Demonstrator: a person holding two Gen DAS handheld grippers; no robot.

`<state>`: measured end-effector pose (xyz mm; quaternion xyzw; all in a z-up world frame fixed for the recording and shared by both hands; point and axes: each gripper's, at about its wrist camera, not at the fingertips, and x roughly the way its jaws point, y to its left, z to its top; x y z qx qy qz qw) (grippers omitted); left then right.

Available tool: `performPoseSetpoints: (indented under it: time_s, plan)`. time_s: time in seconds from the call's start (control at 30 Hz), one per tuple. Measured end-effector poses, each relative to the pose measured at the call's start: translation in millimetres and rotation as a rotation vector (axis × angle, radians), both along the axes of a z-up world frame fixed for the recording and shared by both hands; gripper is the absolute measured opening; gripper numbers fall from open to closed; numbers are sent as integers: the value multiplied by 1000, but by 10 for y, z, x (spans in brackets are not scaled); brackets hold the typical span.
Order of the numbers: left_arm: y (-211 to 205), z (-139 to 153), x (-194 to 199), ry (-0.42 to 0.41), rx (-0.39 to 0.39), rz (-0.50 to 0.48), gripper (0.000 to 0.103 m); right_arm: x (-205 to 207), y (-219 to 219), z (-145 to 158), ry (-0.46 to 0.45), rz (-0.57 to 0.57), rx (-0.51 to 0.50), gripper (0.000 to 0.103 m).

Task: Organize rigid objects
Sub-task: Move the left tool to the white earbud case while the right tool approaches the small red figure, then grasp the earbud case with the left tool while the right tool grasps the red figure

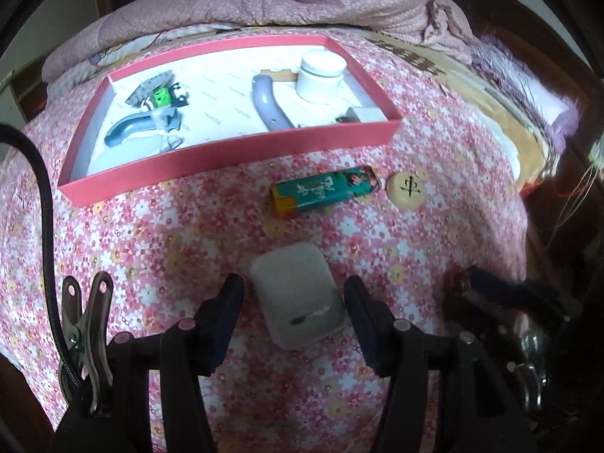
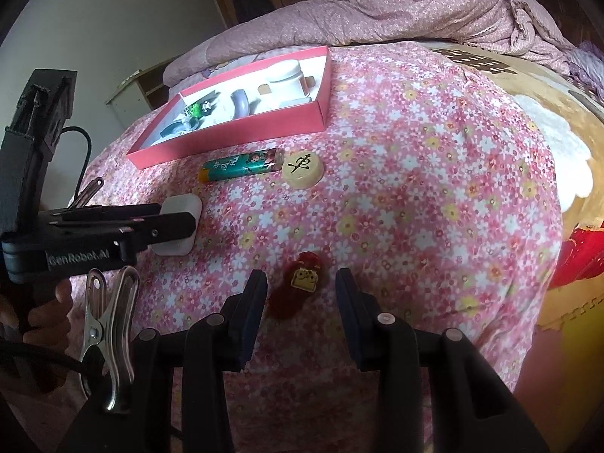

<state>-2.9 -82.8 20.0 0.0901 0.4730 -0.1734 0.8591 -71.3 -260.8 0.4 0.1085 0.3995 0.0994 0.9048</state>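
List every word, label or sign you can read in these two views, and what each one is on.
"GenRobot.AI": on the side of the black left gripper.
A single dark Chinese character, reading uncertain: on the round cream chess piece.
Green-and-orange lighter: pale brush-style characters and a cartoon face, too blurred to read.
White lining of the red cardboard tray: faint repeated grey print, too small to read.

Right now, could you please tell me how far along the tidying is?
Several items already lie in the red tray, including a white jar and a grey handle. The open left hand-held gripper straddles the white case; the open right hand-held gripper straddles the dark red clip. The lighter and round game piece lie outside.
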Motion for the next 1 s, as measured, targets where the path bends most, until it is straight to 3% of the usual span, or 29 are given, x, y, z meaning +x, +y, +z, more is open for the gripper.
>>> performPoseSetpoints:
  time_s: [0.4,0.53,0.63,0.77,1.0]
  plan:
    - [-178,-141,-94,-91,107,-50,60,-17,-21,-22,-5,1,19,39]
    - [-182,-124,-114,-70,94,-89,47,-26,-20,-21,-14,0,17,39]
    - [-190,-130,-141,-79,90,-101,46,-25,17,-14,-15,-4,-20,37]
    - [-130,-102,-132,-64,41,-103,46,1,31,-17,-11,-27,-56,22]
    - [-16,15,-143,-96,-12,-96,46,37,18,-18,-6,-45,-46,20]
